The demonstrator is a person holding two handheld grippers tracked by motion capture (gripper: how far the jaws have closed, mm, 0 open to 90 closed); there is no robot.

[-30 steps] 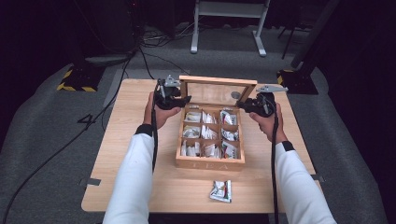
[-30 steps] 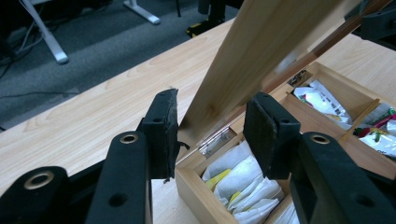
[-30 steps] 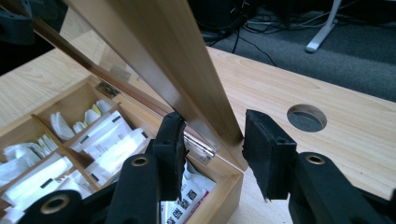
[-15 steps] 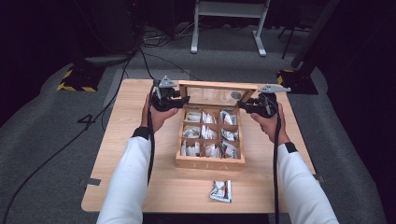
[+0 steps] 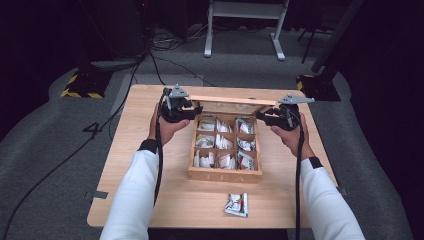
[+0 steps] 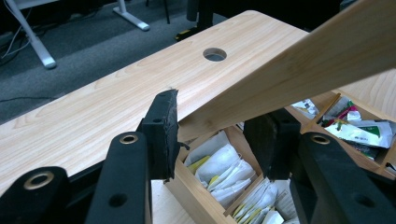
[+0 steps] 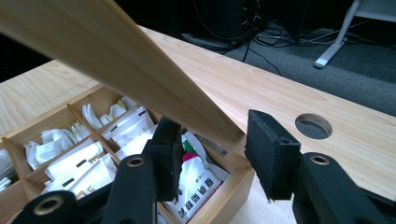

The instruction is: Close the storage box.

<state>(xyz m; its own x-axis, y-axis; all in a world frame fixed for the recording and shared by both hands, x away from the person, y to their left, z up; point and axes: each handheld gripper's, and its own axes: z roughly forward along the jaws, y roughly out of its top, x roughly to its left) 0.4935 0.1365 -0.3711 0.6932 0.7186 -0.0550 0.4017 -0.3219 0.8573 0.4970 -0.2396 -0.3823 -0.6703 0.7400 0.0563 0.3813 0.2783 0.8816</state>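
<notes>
Dark room, grey carpet, cables along top of frame. Light wood table (image 5: 150, 190) at centre. Tea box (image 5: 225, 174) mid-table, nine compartments full of sachets. Loose sachet (image 5: 236, 204) at lower centre, near table front edge. Lid (image 5: 232, 100) now tipped further forward than a second ago, shadowing back row; judgement: box being closed. Left gripper (image 5: 196, 113) and right gripper (image 5: 261, 116) straddle lid's two end corners, jaws moderately wide, pads not visibly pinching the wood. Lid not yet down.
</notes>
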